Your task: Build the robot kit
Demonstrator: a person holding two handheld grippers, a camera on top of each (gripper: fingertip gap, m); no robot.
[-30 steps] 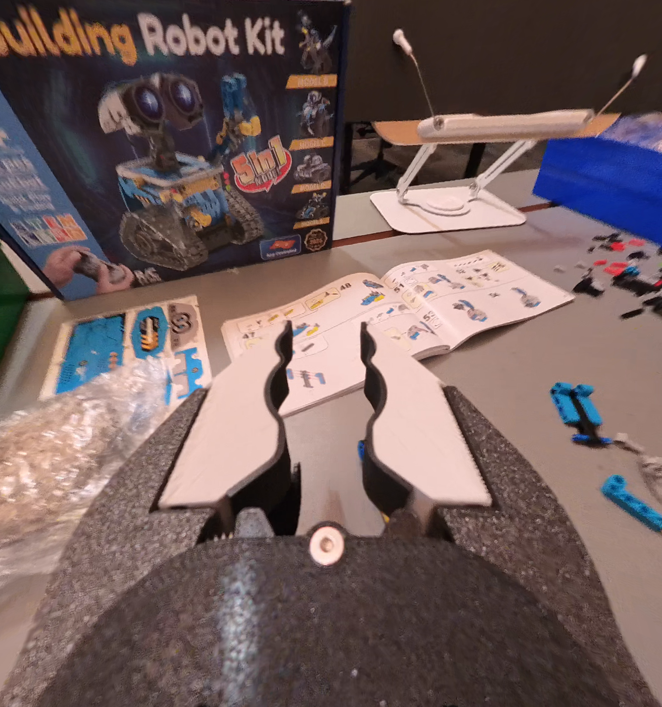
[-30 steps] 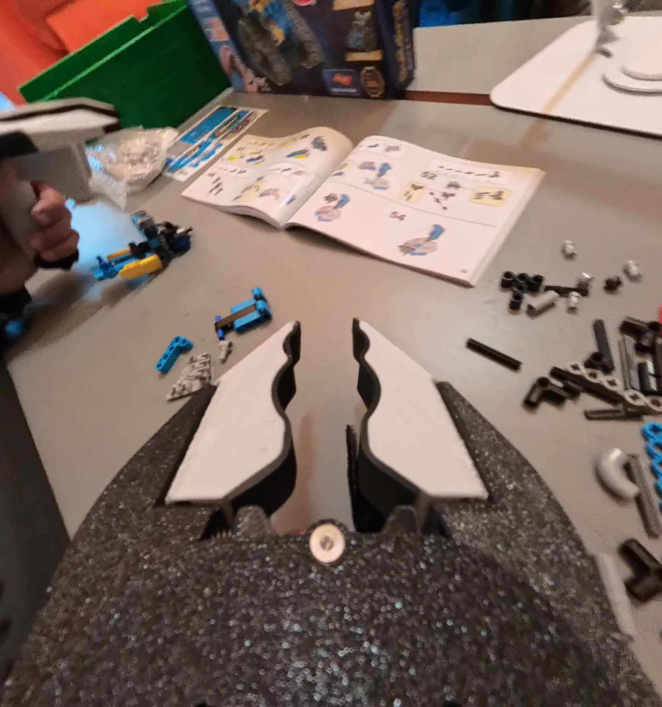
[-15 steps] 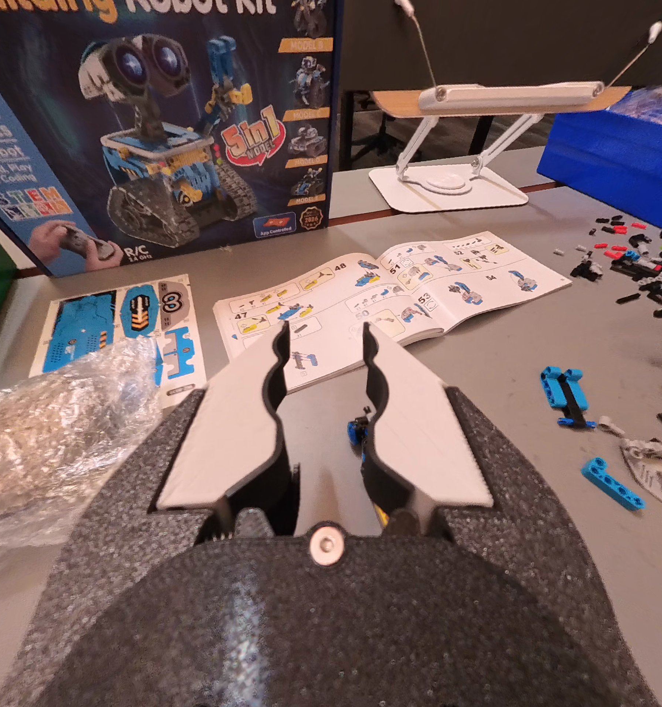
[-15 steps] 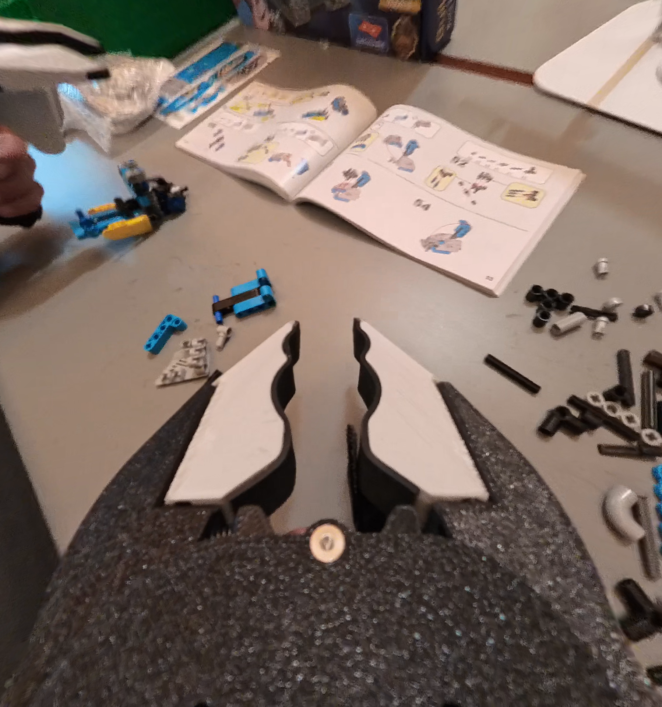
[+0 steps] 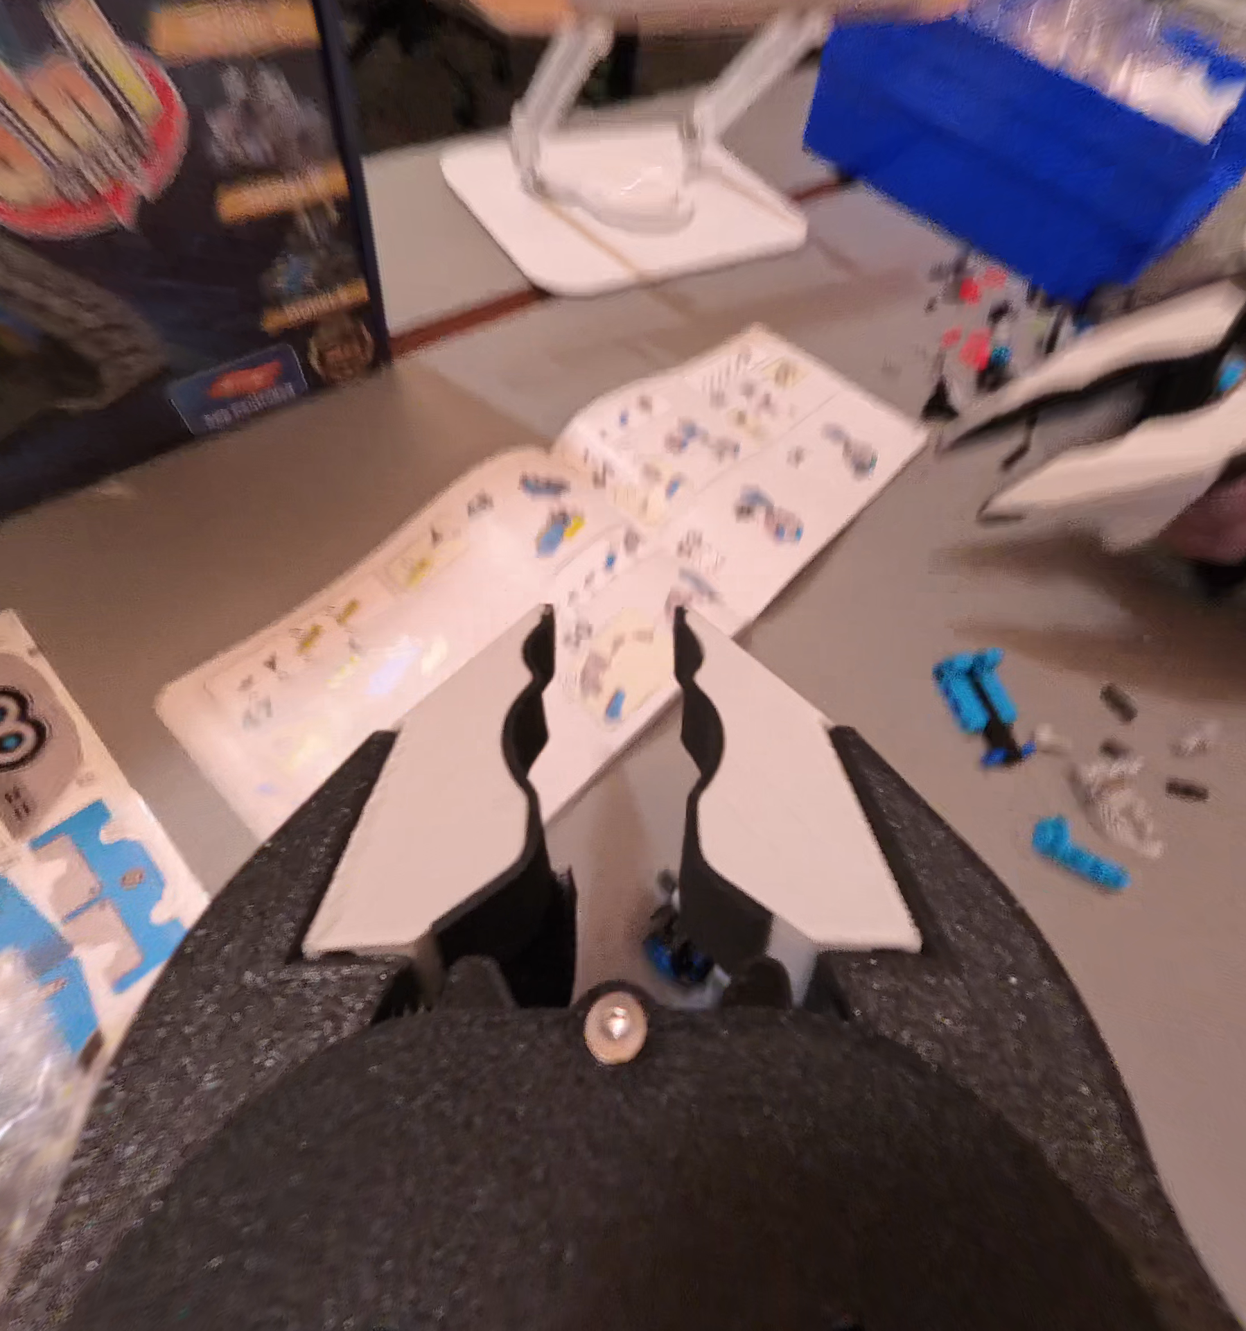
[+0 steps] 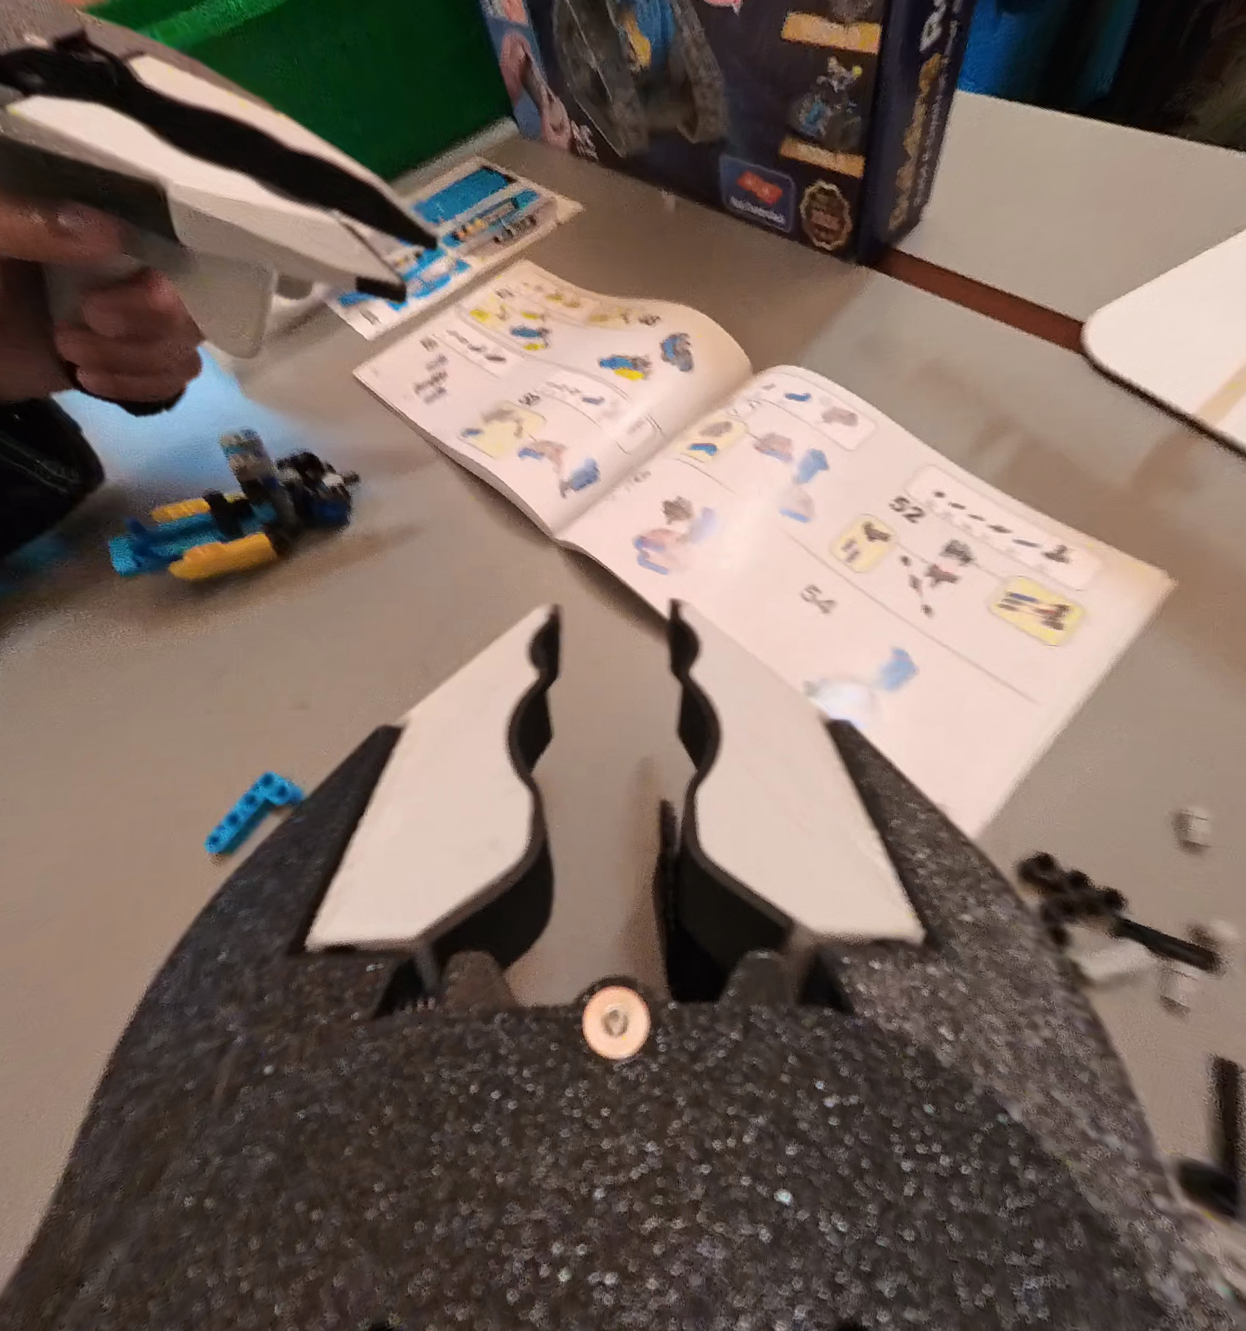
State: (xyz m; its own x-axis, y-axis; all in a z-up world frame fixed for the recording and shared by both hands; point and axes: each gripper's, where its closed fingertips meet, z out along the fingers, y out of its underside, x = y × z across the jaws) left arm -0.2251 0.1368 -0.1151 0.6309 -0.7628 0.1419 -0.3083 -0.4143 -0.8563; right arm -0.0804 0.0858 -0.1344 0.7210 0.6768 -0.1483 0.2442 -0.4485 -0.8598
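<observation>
My left gripper is open and empty, held over the near edge of an open instruction booklet. A small blue and black assembly shows on the table low between its fingers. In the right wrist view it is the blue, yellow and black assembly, lying below the left gripper and the hand that holds it. My right gripper is open and empty above bare table, just short of the booklet. It also shows at the right of the left wrist view.
The grey table carries a kit box, a sticker sheet, a crinkled plastic bag, a white stand base and a blue bin. Loose blue pieces and black pieces lie at the right. A green bin stands far left.
The left gripper has moved forward and swung right, over the booklet, with the assembly now under its base. The right gripper has moved left toward the booklet and entered the left view. Both stay open.
</observation>
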